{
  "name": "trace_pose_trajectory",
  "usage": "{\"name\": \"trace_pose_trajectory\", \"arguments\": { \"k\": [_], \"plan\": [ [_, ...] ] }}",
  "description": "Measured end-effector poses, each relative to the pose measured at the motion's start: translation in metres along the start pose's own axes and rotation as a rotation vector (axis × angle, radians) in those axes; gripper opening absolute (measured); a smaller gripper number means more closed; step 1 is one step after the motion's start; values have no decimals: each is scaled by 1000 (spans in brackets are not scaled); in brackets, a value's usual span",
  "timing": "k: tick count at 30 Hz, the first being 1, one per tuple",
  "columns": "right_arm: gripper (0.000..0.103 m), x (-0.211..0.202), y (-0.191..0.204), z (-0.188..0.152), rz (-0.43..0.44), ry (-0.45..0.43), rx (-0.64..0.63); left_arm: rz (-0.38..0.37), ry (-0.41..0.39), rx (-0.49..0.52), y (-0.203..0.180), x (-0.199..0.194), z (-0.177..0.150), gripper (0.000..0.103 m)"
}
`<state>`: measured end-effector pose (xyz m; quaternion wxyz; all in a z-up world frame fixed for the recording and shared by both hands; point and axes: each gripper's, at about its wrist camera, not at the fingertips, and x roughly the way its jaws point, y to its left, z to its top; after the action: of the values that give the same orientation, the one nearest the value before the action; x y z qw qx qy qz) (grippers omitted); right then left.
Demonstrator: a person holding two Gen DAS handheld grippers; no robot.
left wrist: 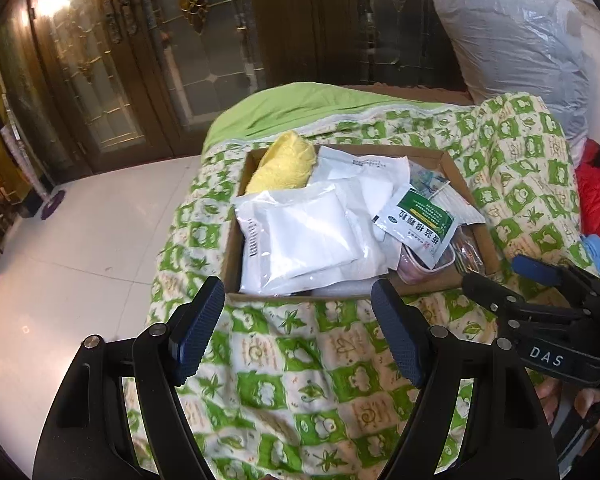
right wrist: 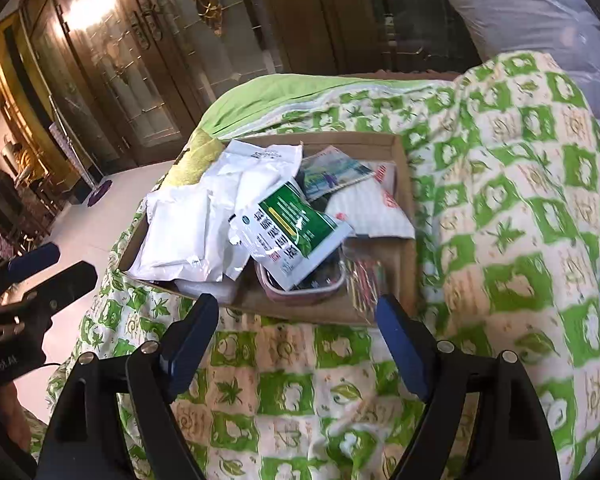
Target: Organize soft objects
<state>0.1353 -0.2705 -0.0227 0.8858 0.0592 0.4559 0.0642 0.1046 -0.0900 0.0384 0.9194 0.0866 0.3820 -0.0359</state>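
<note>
In the cardboard tray (left wrist: 466, 184) on the green-patterned quilt (left wrist: 300, 380) we saw the soft stuff piled: yellow towel (left wrist: 284, 168) at the far left corner, white plastic pouches (left wrist: 300, 236) stacked across the middle, green-and-white sachet (left wrist: 418, 226) leaning on a pink-rimmed container (right wrist: 300, 292). Our left gripper (left wrist: 298, 328) hung just short of the tray's near edge, jaws spread, holding nothing. Right gripper (right wrist: 298, 338) was alongside, likewise released and empty. Big plastic-wrapped bundle (left wrist: 520, 40) lay behind the quilt.
</note>
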Motion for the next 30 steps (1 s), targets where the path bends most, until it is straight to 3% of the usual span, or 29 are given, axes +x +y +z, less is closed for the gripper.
{"name": "trace_pose_trajectory", "arguments": {
  "k": [7,12,30],
  "plan": [
    [84,-20,11,-13,-47,-17,-44,54,-49,-38,1,-28,-9,77],
    [84,-34,21,-24,-41,-36,-65,36,-51,-81,6,-42,-20,82],
    [84,-64,31,-38,-40,-81,-67,25,-45,-64,0,-59,-42,82]
  ]
}}
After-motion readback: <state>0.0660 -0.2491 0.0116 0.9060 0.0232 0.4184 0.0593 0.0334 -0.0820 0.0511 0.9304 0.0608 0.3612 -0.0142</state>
